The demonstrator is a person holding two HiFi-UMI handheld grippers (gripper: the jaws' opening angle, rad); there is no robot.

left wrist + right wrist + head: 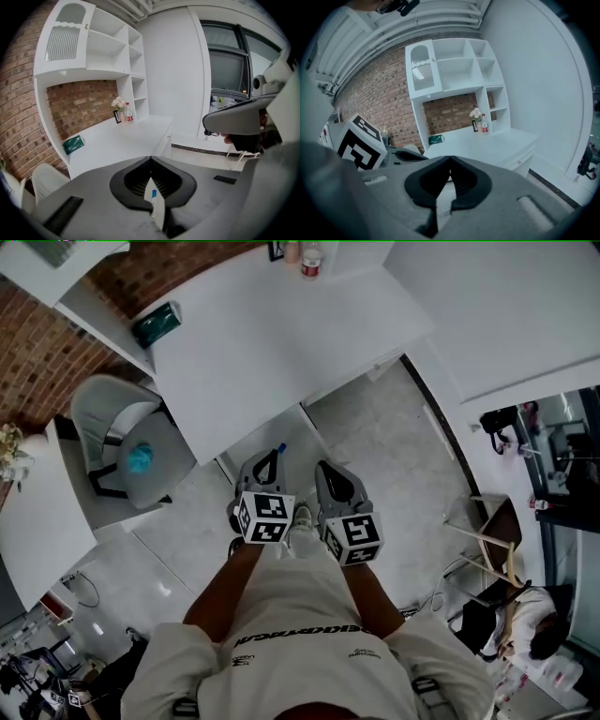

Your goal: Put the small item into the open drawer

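Observation:
In the left gripper view my left gripper (151, 160) is shut on a small flat white item with a blue mark (155, 202), which stands upright between the pads. The head view shows this gripper (271, 456) held low in front of the person's body, with the item's blue tip (280, 448) poking out at the jaw tips. My right gripper (324, 467) hangs just to its right, and its jaw tips (450, 158) meet with nothing held. A white panel (281, 432) juts from under the desk's front edge just beyond the grippers; whether it is the open drawer I cannot tell.
The white desk (281, 343) carries a green packet (157, 322) at its left end and a small bottle (310, 261) at the back. A grey chair (117, 418) with a blue object (140, 458) stands to the left. A folding stand (492, 535) stands on the tiled floor at right.

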